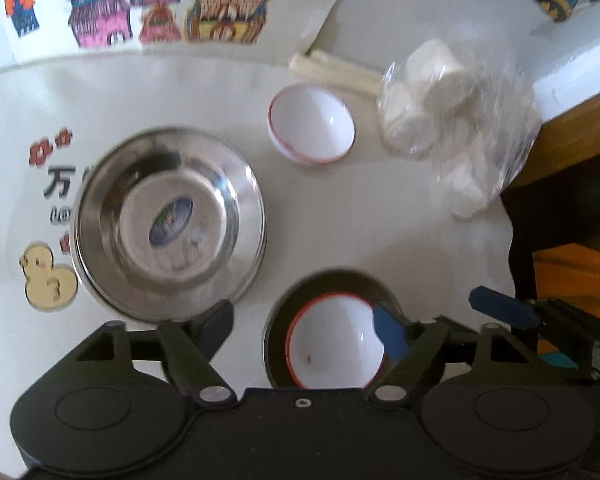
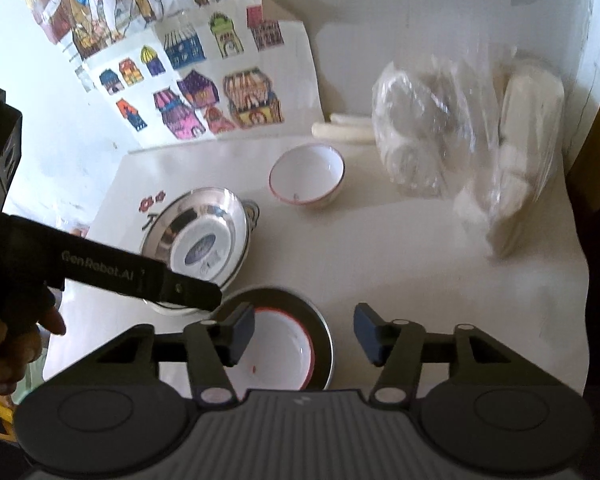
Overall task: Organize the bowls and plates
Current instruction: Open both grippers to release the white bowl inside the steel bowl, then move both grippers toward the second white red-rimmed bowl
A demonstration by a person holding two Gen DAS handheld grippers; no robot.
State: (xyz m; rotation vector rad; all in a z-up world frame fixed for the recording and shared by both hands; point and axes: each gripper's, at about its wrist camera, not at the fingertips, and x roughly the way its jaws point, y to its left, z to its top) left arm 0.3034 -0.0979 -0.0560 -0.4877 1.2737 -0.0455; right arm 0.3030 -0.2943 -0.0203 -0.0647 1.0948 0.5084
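Note:
A white bowl with a red rim (image 1: 332, 350) (image 2: 278, 350) sits inside a dark steel plate (image 1: 324, 284) (image 2: 320, 320) near the table's front. A stack of steel plates (image 1: 168, 220) (image 2: 204, 232) lies to its left. A second red-rimmed white bowl (image 1: 311, 122) (image 2: 307, 178) stands alone farther back. My left gripper (image 1: 304, 328) is open above the nested bowl. My right gripper (image 2: 304, 334) is open and empty, its left fingertip (image 2: 242, 332) over the nested bowl's rim; in the left wrist view its fingertips (image 1: 504, 306) show at the right.
A clear plastic bag of white rolls (image 1: 452, 120) (image 2: 468, 140) lies at the back right. Two white candles (image 1: 336, 70) (image 2: 344, 130) lie behind the far bowl. Coloured drawings (image 1: 156, 4) (image 2: 204, 92) lean on the wall. The table edge (image 1: 508, 216) drops off at the right.

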